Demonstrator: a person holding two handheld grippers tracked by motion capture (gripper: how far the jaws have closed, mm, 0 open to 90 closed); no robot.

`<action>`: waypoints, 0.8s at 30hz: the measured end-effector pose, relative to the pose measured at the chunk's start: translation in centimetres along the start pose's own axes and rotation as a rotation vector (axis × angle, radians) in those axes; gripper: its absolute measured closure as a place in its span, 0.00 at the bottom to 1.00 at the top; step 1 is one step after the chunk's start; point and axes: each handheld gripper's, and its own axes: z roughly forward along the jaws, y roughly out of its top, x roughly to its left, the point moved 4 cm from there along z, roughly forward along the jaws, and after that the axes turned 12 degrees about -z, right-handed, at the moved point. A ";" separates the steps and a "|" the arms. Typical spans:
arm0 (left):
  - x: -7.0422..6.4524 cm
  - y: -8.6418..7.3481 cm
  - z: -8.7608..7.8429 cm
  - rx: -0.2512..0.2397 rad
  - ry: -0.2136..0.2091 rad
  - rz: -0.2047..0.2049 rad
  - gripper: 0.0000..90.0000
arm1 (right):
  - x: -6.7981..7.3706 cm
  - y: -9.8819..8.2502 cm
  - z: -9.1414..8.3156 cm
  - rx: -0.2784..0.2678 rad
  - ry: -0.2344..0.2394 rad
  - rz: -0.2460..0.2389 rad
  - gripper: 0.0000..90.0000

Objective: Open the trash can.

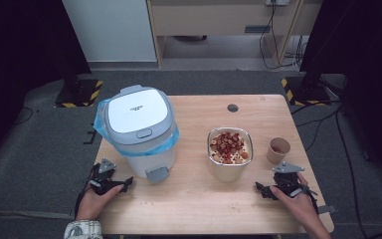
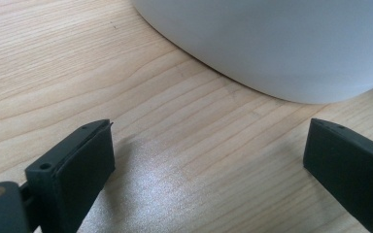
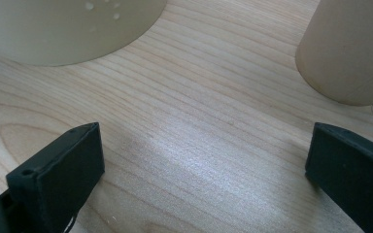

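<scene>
A: Entry, start position. Left tool point(image 1: 110, 185) rests on the wooden counter point(image 1: 189, 199) just beside the base of the white pedal bin point(image 1: 138, 130). In the left gripper view its jaws stand wide apart with bare wood between them; nothing held.

B: Right tool point(image 1: 277, 188)?

A: Same. It rests near the counter's right front, jaws spread wide and empty in the right gripper view. Ahead of it there: the cream wall of the food container point(image 3: 68, 29) at upper left and the paper cup point(image 3: 349, 53) at upper right, both apart from the jaws.

B: Where do the items sit?

A: Bin at counter's left, lid closed, blue liner point(image 1: 102, 122) showing under the rim, grey foot pedal point(image 1: 156, 174) facing the person. Container of reddish pieces at centre; small paper cup just to its right, not touching, something reddish inside.

B: Step in hand?

A: My reading: nothing begun; both hands are parked. The layout suggests scraps going into the bin.

B: Next move calls for?

A: Likely the lid must open first, so the left tool presses the pedal or lid latch, while the right tool closes on the cup's thin wall gently and lifts it level to avoid spilling.
</scene>
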 end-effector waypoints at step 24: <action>-2.9 0.8 -3.8 -0.061 -0.042 0.029 0.66 | 0.0 -0.1 -0.1 -0.002 -0.005 0.001 0.01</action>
